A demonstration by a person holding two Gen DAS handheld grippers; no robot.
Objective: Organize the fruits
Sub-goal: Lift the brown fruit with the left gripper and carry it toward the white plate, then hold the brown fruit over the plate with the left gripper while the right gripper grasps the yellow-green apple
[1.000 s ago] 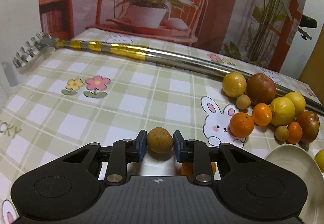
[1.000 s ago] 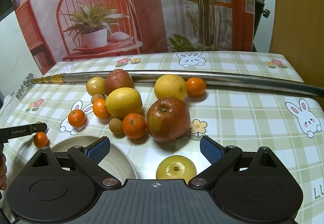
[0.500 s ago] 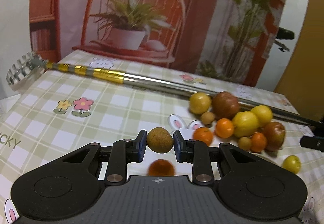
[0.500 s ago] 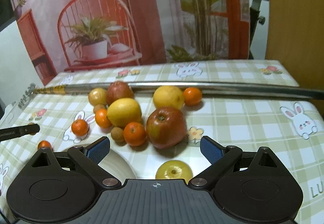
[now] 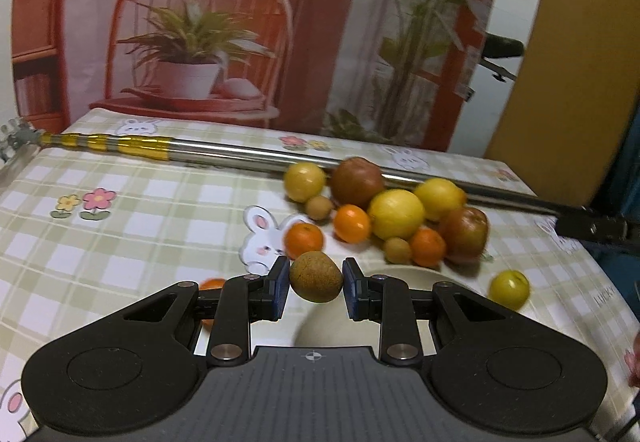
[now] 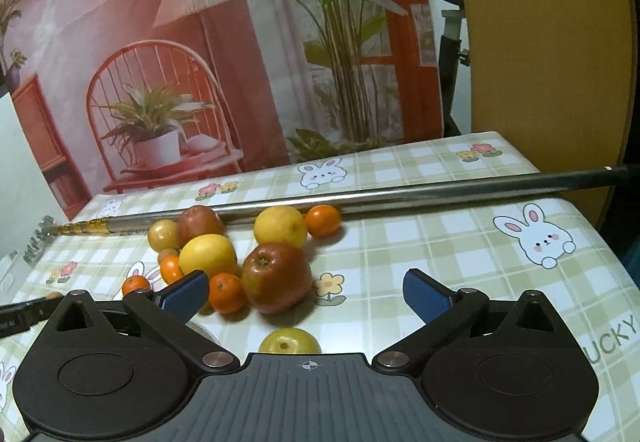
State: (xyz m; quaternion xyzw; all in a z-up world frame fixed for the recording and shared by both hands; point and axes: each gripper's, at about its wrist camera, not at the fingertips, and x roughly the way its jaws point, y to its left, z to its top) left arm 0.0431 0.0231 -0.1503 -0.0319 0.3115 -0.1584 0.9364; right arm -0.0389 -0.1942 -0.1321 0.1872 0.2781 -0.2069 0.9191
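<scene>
A small brown fruit (image 5: 316, 276) is clamped between the pads of the left gripper (image 5: 316, 288), above the near edge of the white plate (image 5: 404, 276). It should be lowered before release. The right gripper (image 6: 306, 292) is opening, empty, above a yellow-green apple (image 6: 289, 340); beyond lies the fruit pile (image 6: 276, 276).

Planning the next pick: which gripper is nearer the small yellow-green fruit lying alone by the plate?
Right. The right gripper, jaws opening and empty, hangs just over the yellow-green fruit. The left gripper, shut on a brown fruit, sits over the plate, off to the fruit's side.
</scene>
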